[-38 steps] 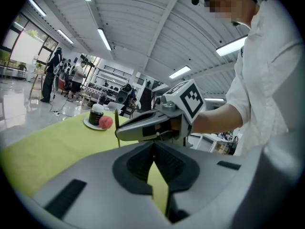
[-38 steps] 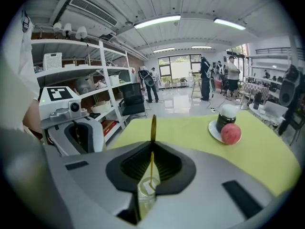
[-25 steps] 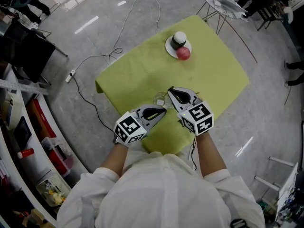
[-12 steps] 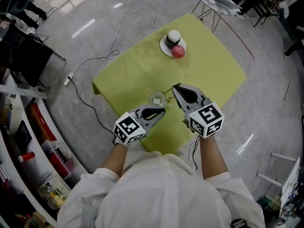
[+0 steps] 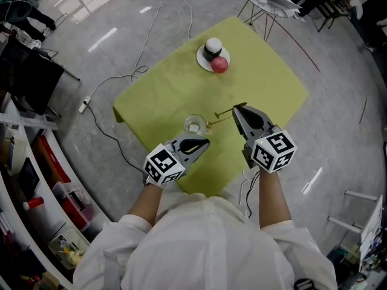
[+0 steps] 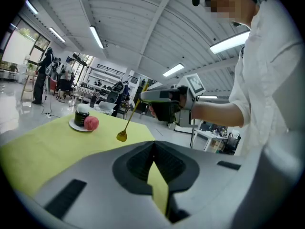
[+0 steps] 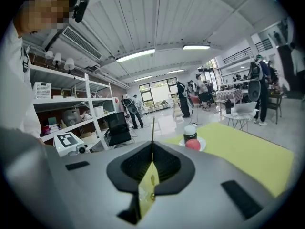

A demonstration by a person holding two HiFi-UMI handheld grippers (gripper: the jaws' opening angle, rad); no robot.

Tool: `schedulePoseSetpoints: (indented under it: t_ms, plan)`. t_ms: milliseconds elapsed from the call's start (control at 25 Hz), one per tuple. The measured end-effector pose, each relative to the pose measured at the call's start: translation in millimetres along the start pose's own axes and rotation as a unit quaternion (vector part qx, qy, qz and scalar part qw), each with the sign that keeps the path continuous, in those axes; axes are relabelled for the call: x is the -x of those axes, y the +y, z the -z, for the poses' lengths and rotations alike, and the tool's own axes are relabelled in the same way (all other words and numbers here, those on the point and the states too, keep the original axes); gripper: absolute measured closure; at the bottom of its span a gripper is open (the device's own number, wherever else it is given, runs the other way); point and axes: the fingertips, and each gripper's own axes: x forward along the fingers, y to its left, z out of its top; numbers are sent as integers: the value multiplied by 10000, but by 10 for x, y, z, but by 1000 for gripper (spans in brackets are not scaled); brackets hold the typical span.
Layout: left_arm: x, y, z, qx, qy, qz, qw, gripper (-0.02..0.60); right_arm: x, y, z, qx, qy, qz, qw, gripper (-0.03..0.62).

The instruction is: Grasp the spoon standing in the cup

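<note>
A clear glass cup (image 5: 195,124) stands on the yellow-green tablecloth (image 5: 266,83). My right gripper (image 5: 236,109) is shut on the handle of a thin golden spoon (image 5: 220,115). The spoon slants down to the left, its bowl just right of the cup's rim. In the left gripper view the spoon (image 6: 127,123) hangs in the air from the right gripper (image 6: 142,97), clear of the cloth. In the right gripper view its handle (image 7: 153,127) rises from the closed jaws. My left gripper (image 5: 204,142) is shut with nothing in it, just in front of the cup.
At the table's far side a white plate (image 5: 202,59) carries a dark jar with a white lid (image 5: 212,46) and a red apple (image 5: 219,64). Cables run across the floor beyond the table. Shelving lines the left side, and people stand in the background.
The right gripper has moved right and up with the spoon in it, drawing the spoon out of the cup. The left gripper has stayed in place.
</note>
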Motion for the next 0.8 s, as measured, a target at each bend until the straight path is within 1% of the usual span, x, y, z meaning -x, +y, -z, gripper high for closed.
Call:
schedulePoseSetpoints:
  t_ms: [160, 440, 640, 800]
  plan:
    - [-36, -44, 9, -2, 23, 38, 10000, 577, 15, -130, 292, -267, 256, 121, 9992, 586]
    - [-61, -80, 46, 12, 93, 63, 9999, 577, -39, -174, 810, -920, 648, 52, 9936, 586]
    - [-79, -103, 77, 24, 130, 78, 9999, 577, -77, -169, 1036, -1198, 891, -53, 9888, 586]
    - [-106, -118, 85, 31, 152, 93, 9998, 577, -99, -209, 1180, -1521, 1060, -138, 9826, 586]
